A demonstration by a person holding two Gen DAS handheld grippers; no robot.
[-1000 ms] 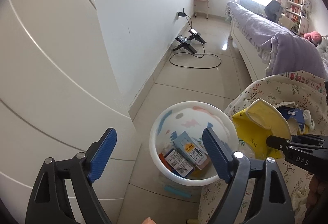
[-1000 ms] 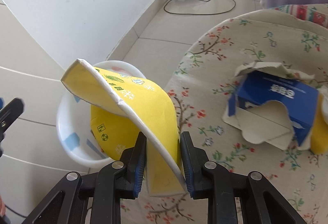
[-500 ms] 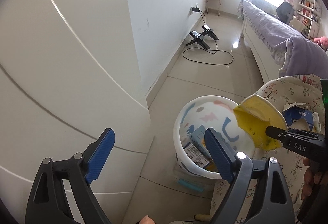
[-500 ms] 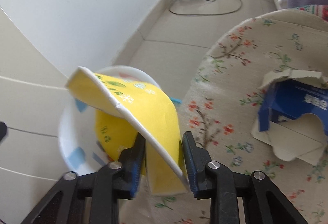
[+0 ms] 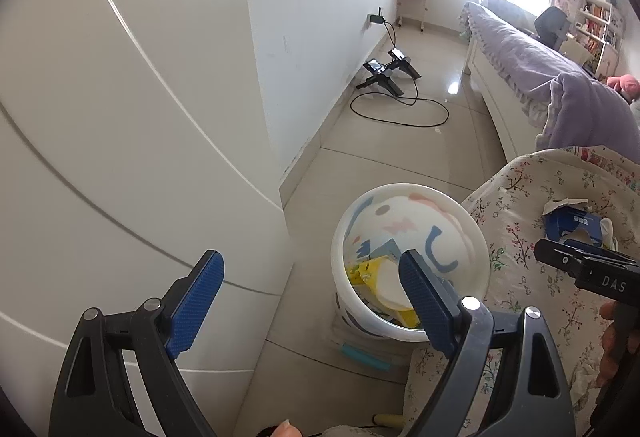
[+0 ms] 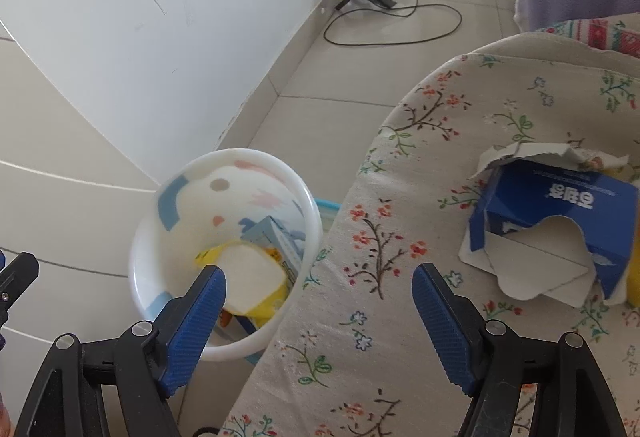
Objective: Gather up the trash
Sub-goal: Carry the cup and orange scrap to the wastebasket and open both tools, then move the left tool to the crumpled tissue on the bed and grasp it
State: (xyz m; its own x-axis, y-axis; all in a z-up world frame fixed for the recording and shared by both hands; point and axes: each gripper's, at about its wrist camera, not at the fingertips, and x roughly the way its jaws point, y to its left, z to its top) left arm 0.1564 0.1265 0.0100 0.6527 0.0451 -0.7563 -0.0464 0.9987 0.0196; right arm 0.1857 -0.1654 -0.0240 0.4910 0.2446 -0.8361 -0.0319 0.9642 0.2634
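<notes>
Yellow card, folded and white on its inner face, lies in the white plastic bin (image 6: 224, 229) at lower left of the right wrist view: the yellow carton (image 6: 256, 285) sits on other boxes there. 1 second ago the right gripper (image 6: 320, 317) pinched that carton above the rim; now its jaws are opening with nothing between the 2 blue ribbed pads.

Only this view shows the torn blue box (image 6: 552, 221) closely, ragged grey edges up, on the floral cloth (image 6: 400, 197) at right.

Only the left wrist view shows the glossy white cabinet (image 5: 120, 117) filling its left half and a purple-covered bed (image 5: 540, 69) at upper right. Its left gripper (image 5: 312, 293) hangs wide apart and empty, as before, above the bin (image 5: 472, 237) at lower centre.
</notes>
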